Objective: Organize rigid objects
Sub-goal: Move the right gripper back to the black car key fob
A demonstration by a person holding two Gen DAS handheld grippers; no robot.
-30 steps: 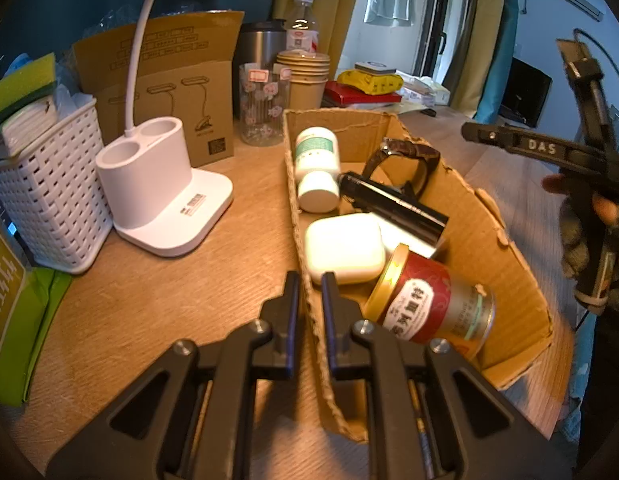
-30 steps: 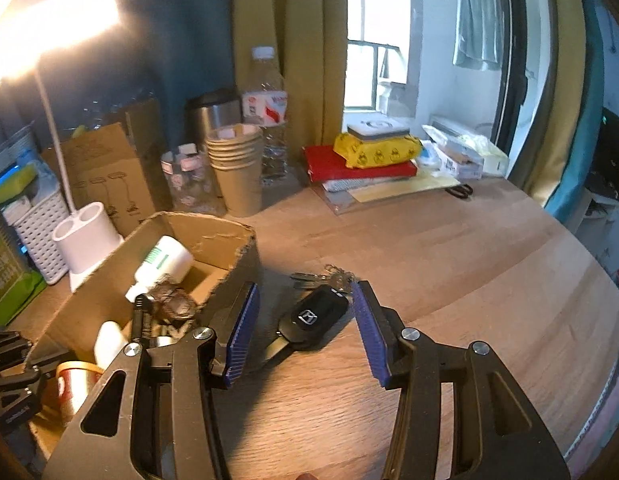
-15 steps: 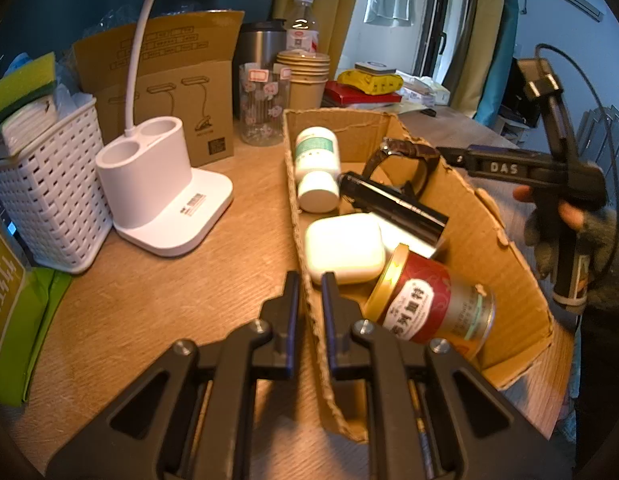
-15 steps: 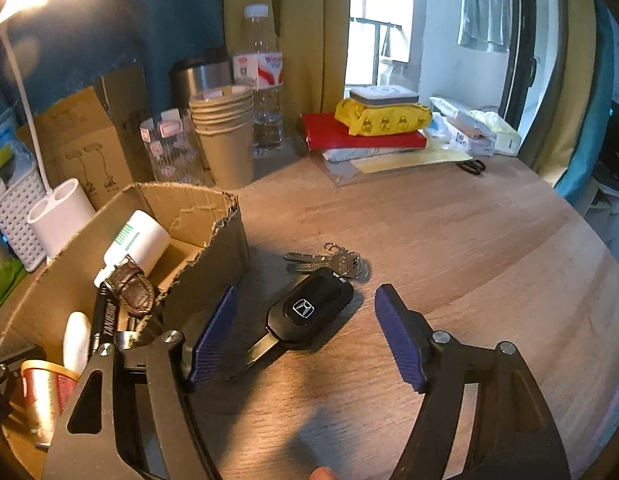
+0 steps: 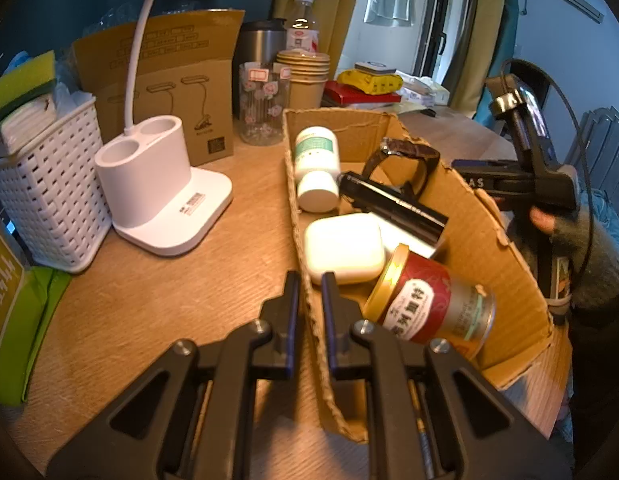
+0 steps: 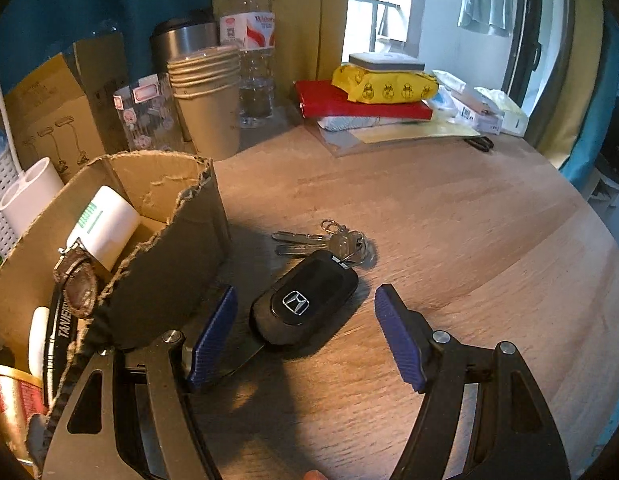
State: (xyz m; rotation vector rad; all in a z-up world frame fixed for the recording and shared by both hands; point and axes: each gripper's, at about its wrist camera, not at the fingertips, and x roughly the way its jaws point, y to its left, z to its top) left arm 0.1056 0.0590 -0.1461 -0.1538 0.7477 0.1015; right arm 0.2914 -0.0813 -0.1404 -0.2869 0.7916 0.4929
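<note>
Right gripper [image 6: 305, 332], jaws apart, straddles your car key [image 6: 305, 306] at lower centre; left gripper [image 5: 309, 300] pinches the cardboard box [image 5: 505, 240] wall. Next, close and lift boxward.

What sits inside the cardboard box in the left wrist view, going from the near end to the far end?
Red tea tin → white earbud case → black flashlight → white pill bottle, with the brown-strapped wristwatch at about the same depth on the right.
</note>
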